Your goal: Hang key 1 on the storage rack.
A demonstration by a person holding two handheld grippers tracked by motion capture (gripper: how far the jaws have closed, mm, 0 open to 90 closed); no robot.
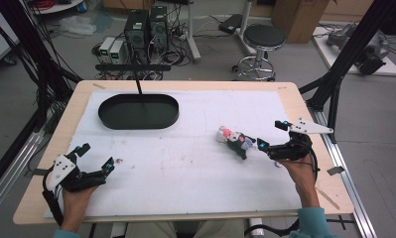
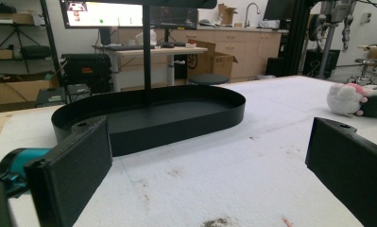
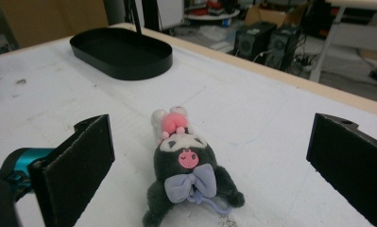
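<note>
A small dark plush toy (image 1: 235, 140) with a white head, pink tuft and lilac bow lies on the white mat at the right. In the right gripper view the plush toy (image 3: 186, 175) rests between and just ahead of the wide-apart jaws. My right gripper (image 1: 272, 135) is open, its tips just right of the toy and not touching it. A black oval tray (image 1: 138, 111) sits at the back left, empty. My left gripper (image 1: 96, 157) stands open near the front left corner and holds nothing. From there the oval tray (image 2: 148, 118) is straight ahead and the plush toy (image 2: 354, 100) far right.
A thin black post (image 1: 137, 83) rises from behind the tray. The white mat (image 1: 185, 163) covers most of the wooden table (image 1: 66, 124). A small speck of debris (image 1: 119, 160) lies near the left gripper. Beyond the far edge stand a stool (image 1: 263, 38) and computers.
</note>
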